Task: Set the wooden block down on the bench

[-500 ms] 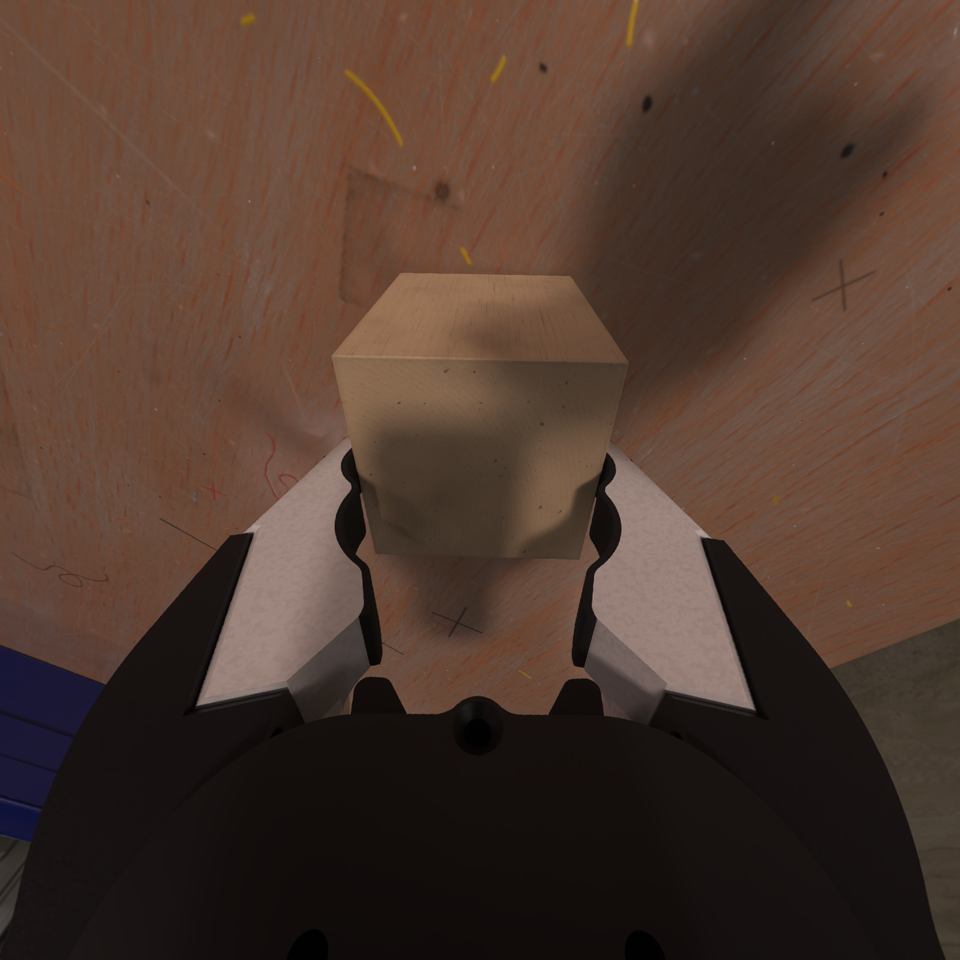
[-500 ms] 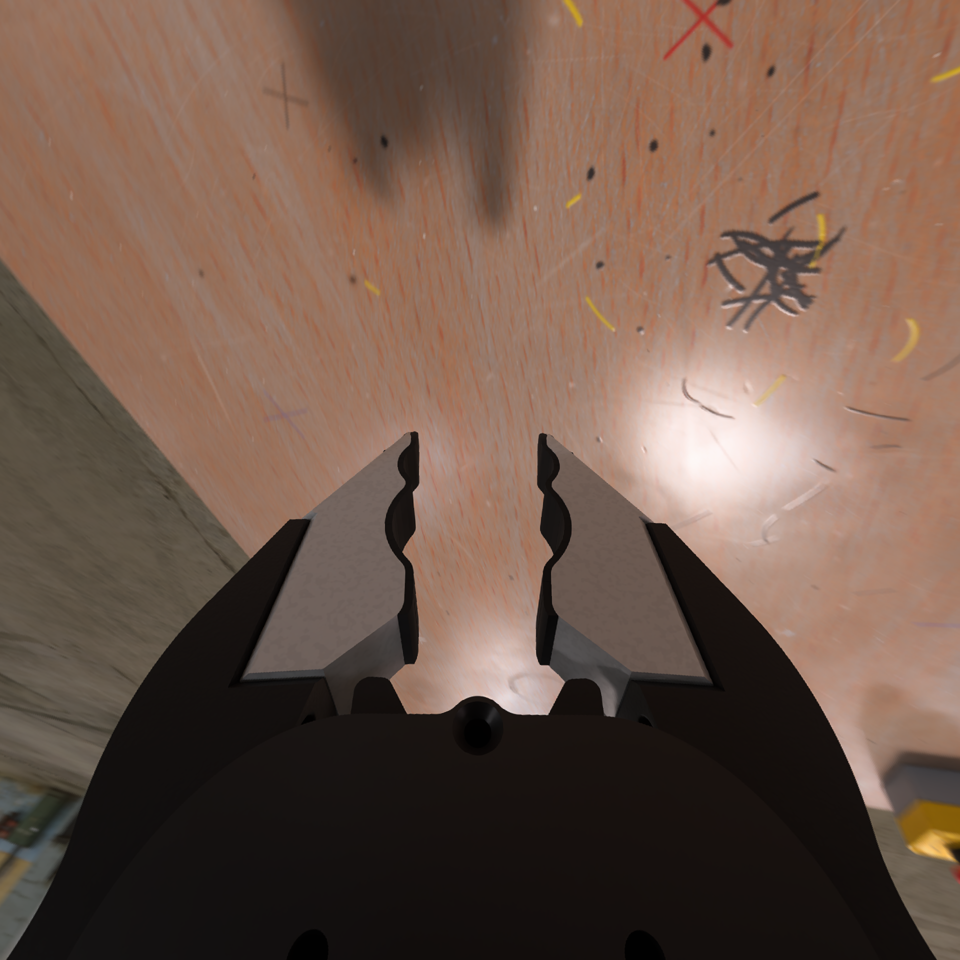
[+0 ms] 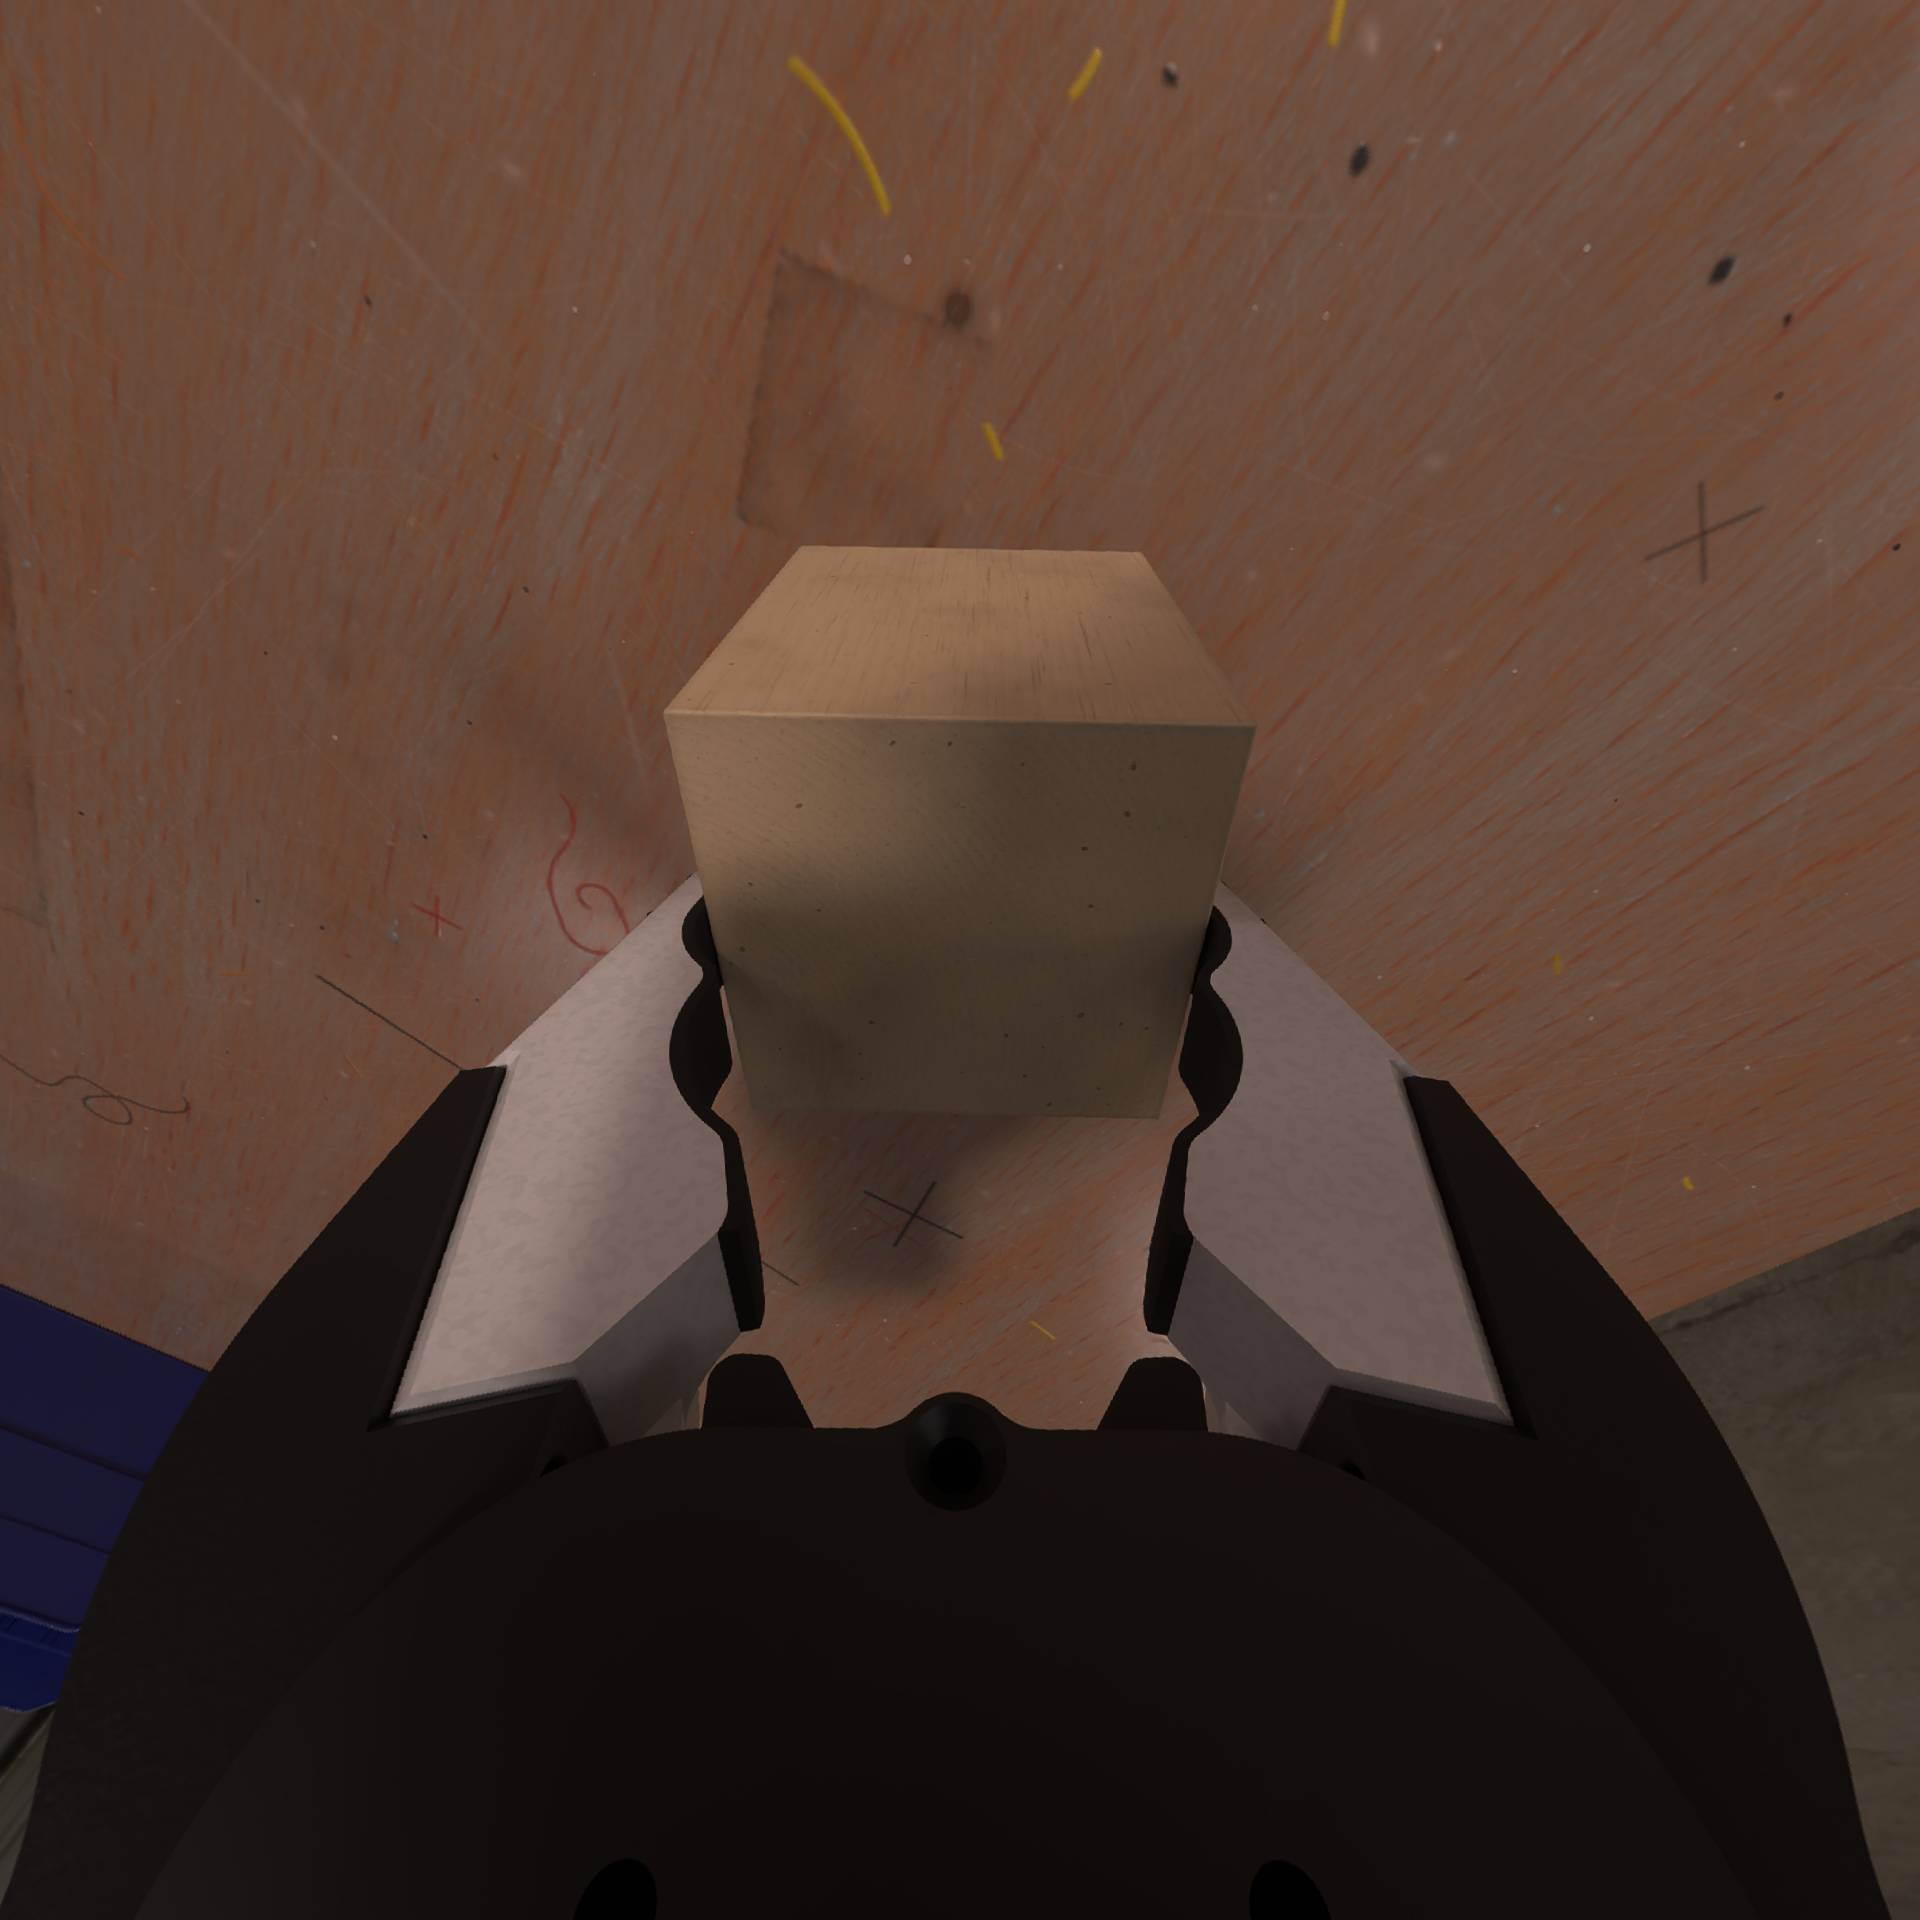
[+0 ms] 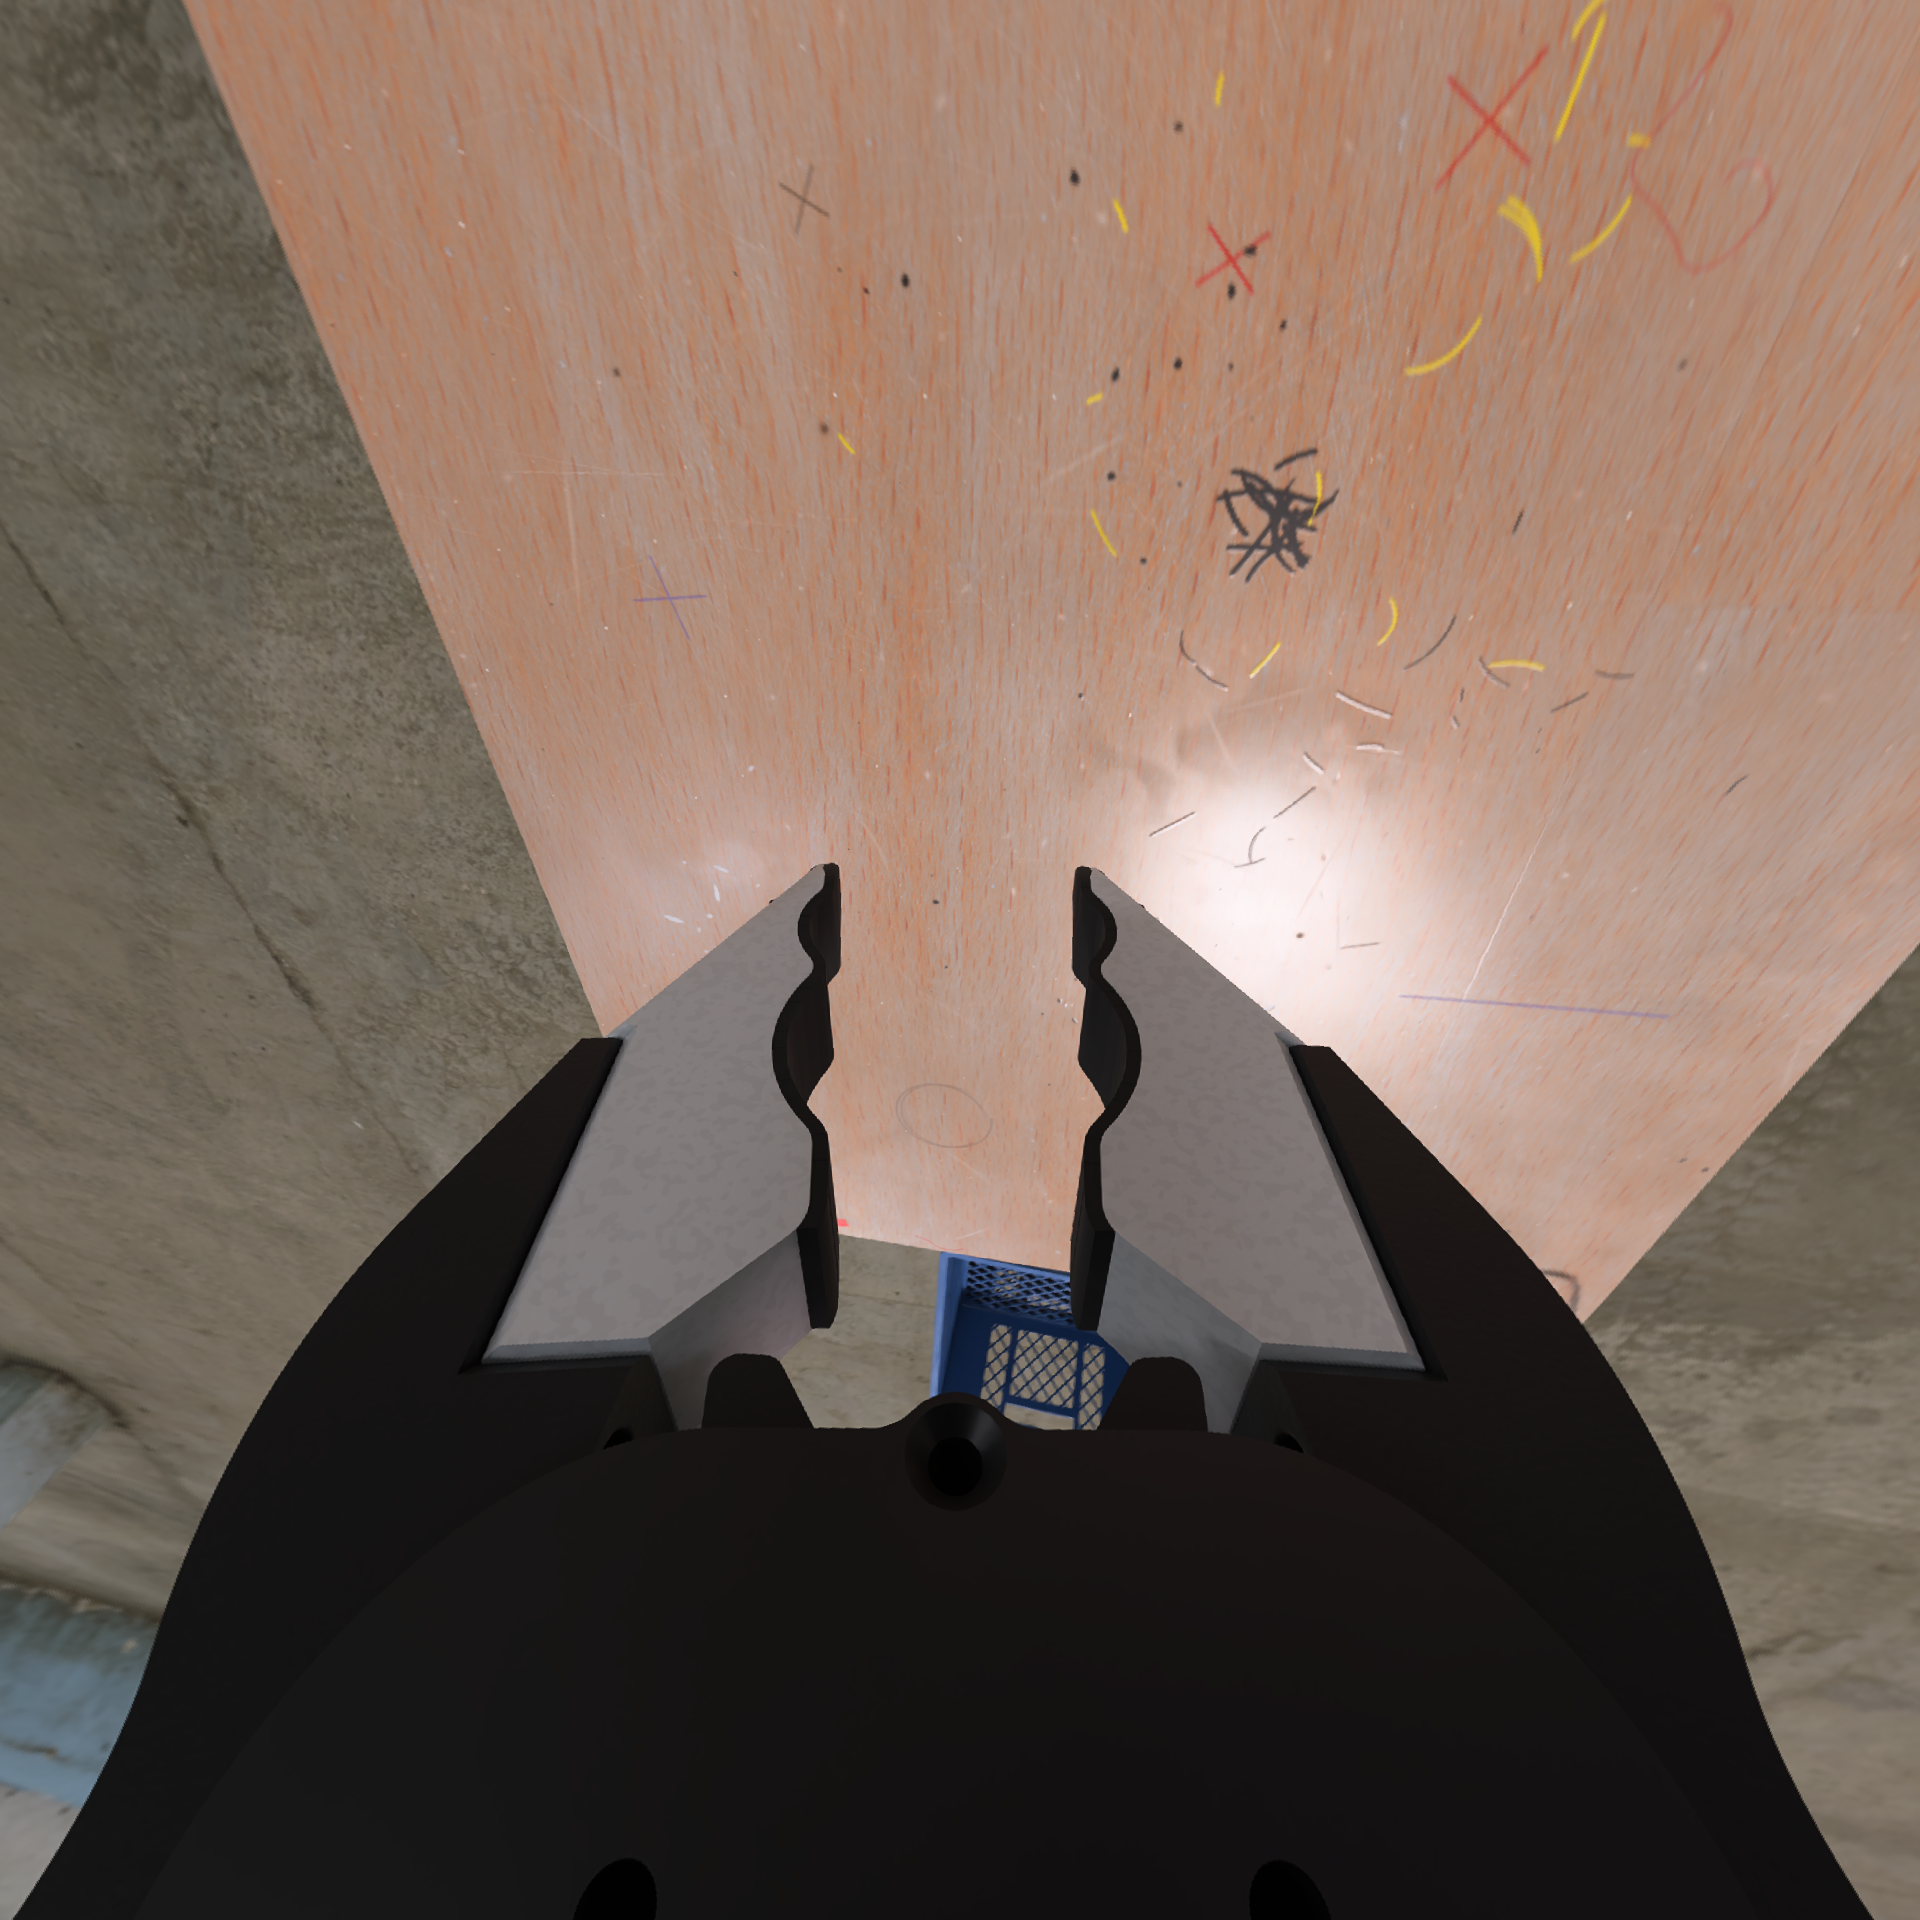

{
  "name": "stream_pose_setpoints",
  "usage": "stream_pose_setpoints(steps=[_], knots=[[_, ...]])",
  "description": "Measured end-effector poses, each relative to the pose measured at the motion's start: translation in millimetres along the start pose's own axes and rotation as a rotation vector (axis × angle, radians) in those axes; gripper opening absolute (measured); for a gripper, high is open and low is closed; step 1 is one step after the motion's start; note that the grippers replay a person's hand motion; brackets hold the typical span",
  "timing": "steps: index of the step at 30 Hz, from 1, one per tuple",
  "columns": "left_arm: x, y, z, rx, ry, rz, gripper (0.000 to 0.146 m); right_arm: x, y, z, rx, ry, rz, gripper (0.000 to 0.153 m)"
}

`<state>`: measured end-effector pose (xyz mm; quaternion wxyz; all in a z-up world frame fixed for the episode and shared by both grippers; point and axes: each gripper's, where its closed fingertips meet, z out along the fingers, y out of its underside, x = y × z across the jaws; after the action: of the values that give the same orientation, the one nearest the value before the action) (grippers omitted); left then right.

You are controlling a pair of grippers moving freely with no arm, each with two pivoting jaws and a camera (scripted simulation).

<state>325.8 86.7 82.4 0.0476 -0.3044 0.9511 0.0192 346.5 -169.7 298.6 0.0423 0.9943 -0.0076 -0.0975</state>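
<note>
A pale wooden block (image 3: 956, 831) sits between the fingertips of my left gripper (image 3: 956, 925), which is shut on its lower sides. The block is upright and close over the scratched orange-brown bench (image 3: 1455, 831). A soft shadow lies on the bench just below it, and I cannot tell whether it touches. My right gripper (image 4: 954, 883) is open and empty, held above a bare part of the same bench (image 4: 935, 520). The block does not show in the right wrist view.
The bench bears pen crosses, yellow streaks and a black scribble (image 4: 1268, 520). A dark blue object (image 3: 62, 1455) lies past the bench edge at lower left. A blue mesh crate (image 4: 1029, 1340) stands below the near edge. Grey concrete floor (image 4: 208, 727) flanks the bench.
My right gripper has drawn back from the bench, so more bench, floor and the blue crate show. Its dark shadow has left the left wrist view. The left gripper has shifted slightly with the block.
</note>
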Motion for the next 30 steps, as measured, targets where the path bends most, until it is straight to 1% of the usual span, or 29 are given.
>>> stream_pose_setpoints(steps=[7, 14, 20, 25, 30], knots=[[-2, 3, 0, 0.0, 0.002, -0.002, 0.089, -6, -19, -17, 0.026, -0.012, -0.086, 0.043], [-2, 4, 1, -0.009, 0.003, 0.005, 0.089, -13, -26, -14, 0.007, -0.001, -0.142, 0.043], [-1, 4, 1, -0.011, 0.0, 0.014, 0.089, -10, -21, -14, -0.011, 0.019, -0.119, 0.043], [-1, 4, 2, -0.018, -0.003, 0.014, 0.089, 0, -12, -15, -0.067, 0.051, -0.03, 0.043], [-1, 3, 3, -0.024, -0.009, 0.014, 0.089, 9, -3, -10, -0.116, 0.099, 0.02, 0.042]])
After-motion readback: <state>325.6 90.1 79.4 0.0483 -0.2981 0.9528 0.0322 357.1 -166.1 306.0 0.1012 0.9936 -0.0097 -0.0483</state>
